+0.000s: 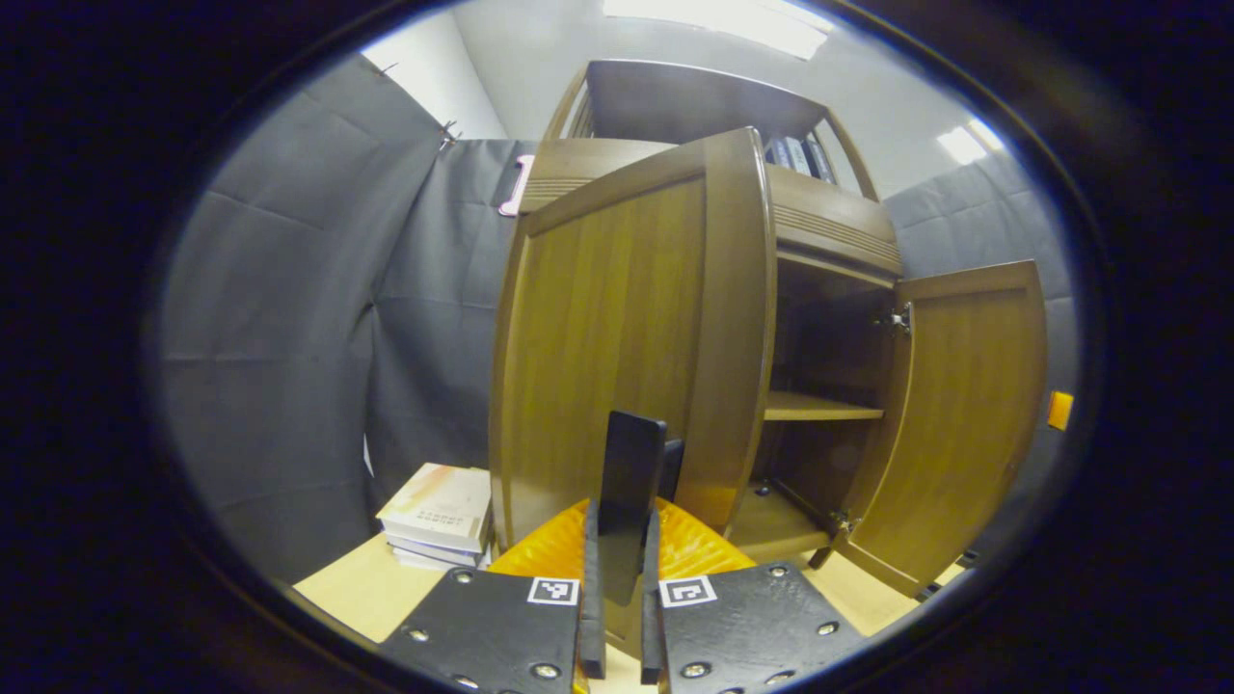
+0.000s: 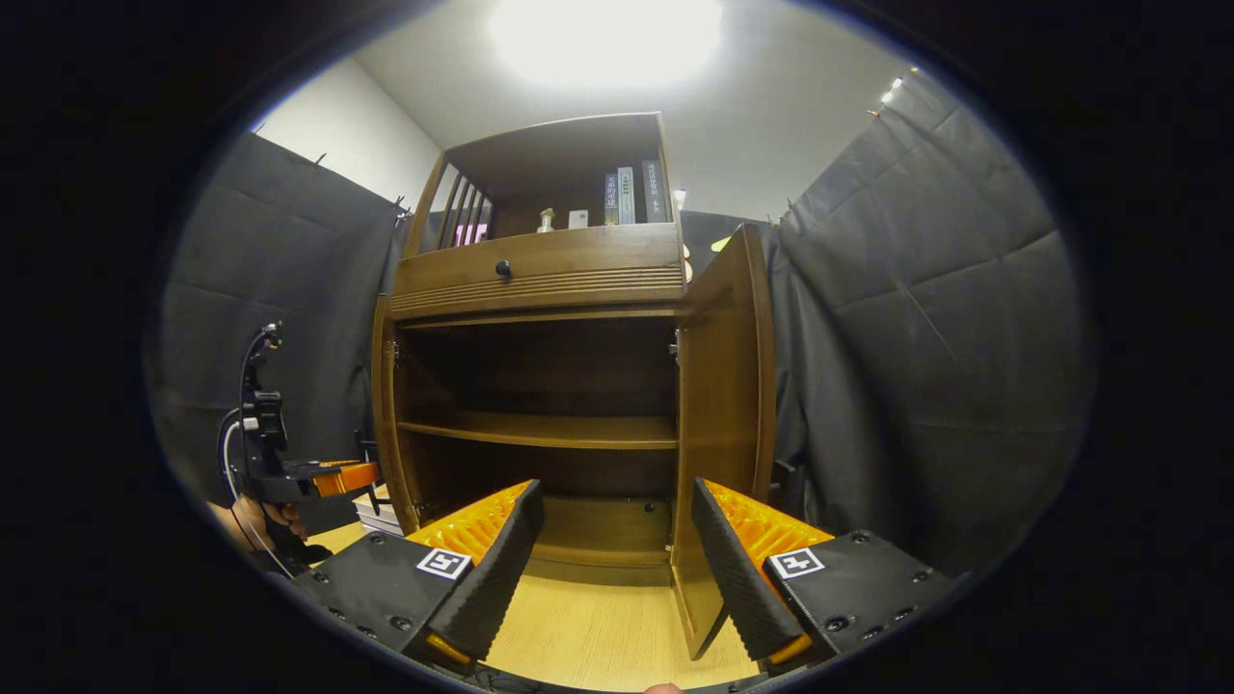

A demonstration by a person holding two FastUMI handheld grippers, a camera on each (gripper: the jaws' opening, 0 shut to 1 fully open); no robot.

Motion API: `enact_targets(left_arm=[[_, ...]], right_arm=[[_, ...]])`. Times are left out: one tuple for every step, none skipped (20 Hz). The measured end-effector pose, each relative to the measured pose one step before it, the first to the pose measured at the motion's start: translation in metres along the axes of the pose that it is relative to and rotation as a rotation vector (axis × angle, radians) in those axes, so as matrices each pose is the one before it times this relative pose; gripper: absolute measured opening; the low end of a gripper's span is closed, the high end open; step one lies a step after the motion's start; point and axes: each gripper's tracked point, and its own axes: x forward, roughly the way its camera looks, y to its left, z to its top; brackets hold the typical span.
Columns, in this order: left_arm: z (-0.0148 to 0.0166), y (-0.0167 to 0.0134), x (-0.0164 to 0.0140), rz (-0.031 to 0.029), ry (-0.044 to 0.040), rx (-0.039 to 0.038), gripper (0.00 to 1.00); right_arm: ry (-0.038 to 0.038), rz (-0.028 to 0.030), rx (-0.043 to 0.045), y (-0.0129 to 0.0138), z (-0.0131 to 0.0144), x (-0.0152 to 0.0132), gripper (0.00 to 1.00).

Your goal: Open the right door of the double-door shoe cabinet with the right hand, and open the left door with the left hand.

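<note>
Both doors swung out: left claw (image 1: pixel 622 578) pinching left door (image 1: pixel 617 328) handle (image 1: pixel 631 482), right claw (image 2: pixel 617 559) spread wide beside right door (image 2: pixel 723 405), touching nothing

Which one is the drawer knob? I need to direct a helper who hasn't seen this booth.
Start at the wooden shoe cabinet with both lower doors open. Above the open shelves runs a ribbed drawer front. The knob is the small dark round button on it, below the books.

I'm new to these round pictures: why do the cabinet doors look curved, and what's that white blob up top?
Left gripper view: the fisheye lens bows the left door. Right gripper view: the blob is the ceiling light, overexposed, leaving the cabinet interior dim.
</note>
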Motion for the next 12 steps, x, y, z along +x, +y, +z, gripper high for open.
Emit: enact_targets(left_arm=[[-0.00092, 0.006, -0.00452, 0.00123, 0.00272, -0.00654, 0.15], [0.00045, 0.00452, -0.00379, 0.00181, 0.00125, -0.00658, 0.14], [-0.00001, 0.00529, -0.00183, 0.00233, 0.00141, -0.00329, 0.13], [0.00038, 0.00466, -0.00234, 0.00547, 0.00282, -0.00057, 0.17], [-0.00004, 0.00579, -0.00397, 0.0107, -0.00062, 0.00365, 0.17], [0.00085, 0.00585, -0.00316, 0.01194, -0.00076, 0.00337, 0.17], [0.00163, 0.00717, -0.00269, 0.00985, -0.00105, 0.00303, 0.17], [0.00058, 0.0089, -0.00244, 0.0117, -0.00202, 0.00479, 0.17], [0.00166, 0.00814, -0.0023, 0.01566, -0.00138, 0.00663, 0.17], [0.00182, 0.01001, 0.00011, 0.01146, -0.00011, 0.0059, 0.17], [-0.00103, 0.0087, -0.00165, 0.00981, -0.00344, 0.00159, 0.17], [0.00141, 0.00894, 0.00155, 0.00996, -0.00222, 0.0081, 0.15]], right_arm=[[0.00006, 0.00539, 0.00297, 0.00263, 0.00008, 0.0008, 0.96], [0.00066, 0.00502, 0.00373, 0.00291, -0.00029, 0.00119, 0.96], [0.00018, 0.00463, 0.0023, 0.00319, -0.00003, 0.00163, 0.96], [0.0015, 0.00322, 0.00093, 0.00308, -0.00107, 0.00057, 0.96], [0.001, 0.00552, -0.0009, 0.00349, -0.00001, 0.0017, 0.96], [0.00061, 0.00446, -0.00169, 0.0037, -0.00018, 0.0016, 0.96], [-0.00059, 0.00569, -0.00216, 0.00373, 0.0006, 0.0015, 0.94], [-0.00103, 0.00489, -0.00256, 0.00358, 0.00009, 0.00147, 0.96], [-0.00091, 0.00429, -0.00256, 0.00325, 0.00072, 0.00223, 0.96], [0.0001, 0.00522, -0.0016, 0.0036, -0.00077, 0.00124, 0.96], [0.00081, 0.00645, -0.00056, 0.00397, 0.00004, 0.00208, 0.94], [0.00062, 0.00604, -0.00056, 0.00464, 0.0001, 0.0027, 0.94]])
